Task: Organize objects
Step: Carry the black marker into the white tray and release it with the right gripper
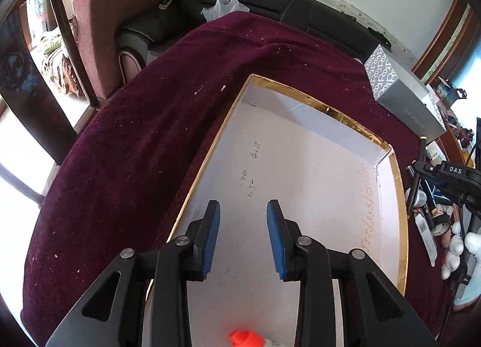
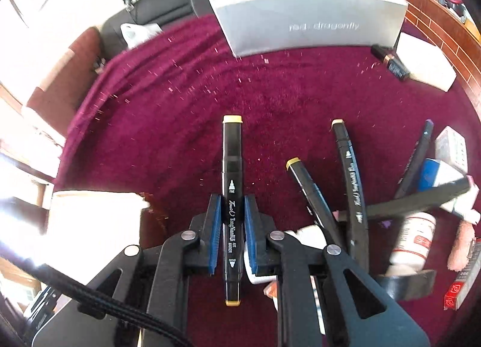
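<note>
we clamp the right gripper mid-barrel on the light, stiff, slick marker, left gripper parted, empty

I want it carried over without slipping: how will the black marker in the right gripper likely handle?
The black marker looks stiff and light, a slim plastic barrel. The right gripper pinches it near mid-length, so it should balance. Its smooth body might slide or twist between the pads if bumped.

Maroon tablecloth; white box with gold rim; black marker, tan caps; grey patterned carton; blue gripper pads.
</note>
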`<state>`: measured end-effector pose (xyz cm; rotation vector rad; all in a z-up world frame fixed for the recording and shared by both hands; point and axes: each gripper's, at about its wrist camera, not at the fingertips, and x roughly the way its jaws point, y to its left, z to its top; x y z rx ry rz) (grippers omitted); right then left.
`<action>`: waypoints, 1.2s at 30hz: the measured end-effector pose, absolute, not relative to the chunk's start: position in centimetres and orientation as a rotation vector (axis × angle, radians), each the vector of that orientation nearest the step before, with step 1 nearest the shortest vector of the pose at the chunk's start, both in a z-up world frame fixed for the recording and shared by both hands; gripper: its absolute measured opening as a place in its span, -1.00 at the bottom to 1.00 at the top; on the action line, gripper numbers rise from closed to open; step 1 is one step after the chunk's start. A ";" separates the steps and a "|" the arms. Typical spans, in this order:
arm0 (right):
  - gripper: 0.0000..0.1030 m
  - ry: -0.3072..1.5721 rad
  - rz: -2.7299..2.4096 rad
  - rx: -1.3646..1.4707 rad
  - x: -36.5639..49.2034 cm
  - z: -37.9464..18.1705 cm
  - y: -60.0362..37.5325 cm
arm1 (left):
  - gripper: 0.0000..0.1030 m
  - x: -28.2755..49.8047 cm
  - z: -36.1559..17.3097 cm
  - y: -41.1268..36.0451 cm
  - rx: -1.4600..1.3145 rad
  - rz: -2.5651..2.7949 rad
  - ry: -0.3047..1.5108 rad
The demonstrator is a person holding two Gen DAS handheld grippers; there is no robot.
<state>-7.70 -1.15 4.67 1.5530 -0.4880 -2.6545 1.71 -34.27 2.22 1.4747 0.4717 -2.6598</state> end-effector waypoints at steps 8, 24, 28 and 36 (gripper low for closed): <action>-0.75 -0.485 -2.781 1.280 -3.9 9.6 -2.0 | -0.46 4.0 3.4 -35.3 1.454 -2.684 0.469; -0.75 -0.320 -2.384 1.288 1.9 11.4 -11.4 | -0.46 6.4 3.8 -35.0 1.402 -2.747 0.494; -0.75 -0.271 -2.364 1.360 1.0 9.0 -13.4 | -0.46 7.3 4.2 -34.9 1.377 -2.774 0.487; -0.74 -0.316 -2.378 1.453 -4.1 6.3 -14.7 | -0.46 8.1 4.0 -35.3 1.364 -2.794 0.502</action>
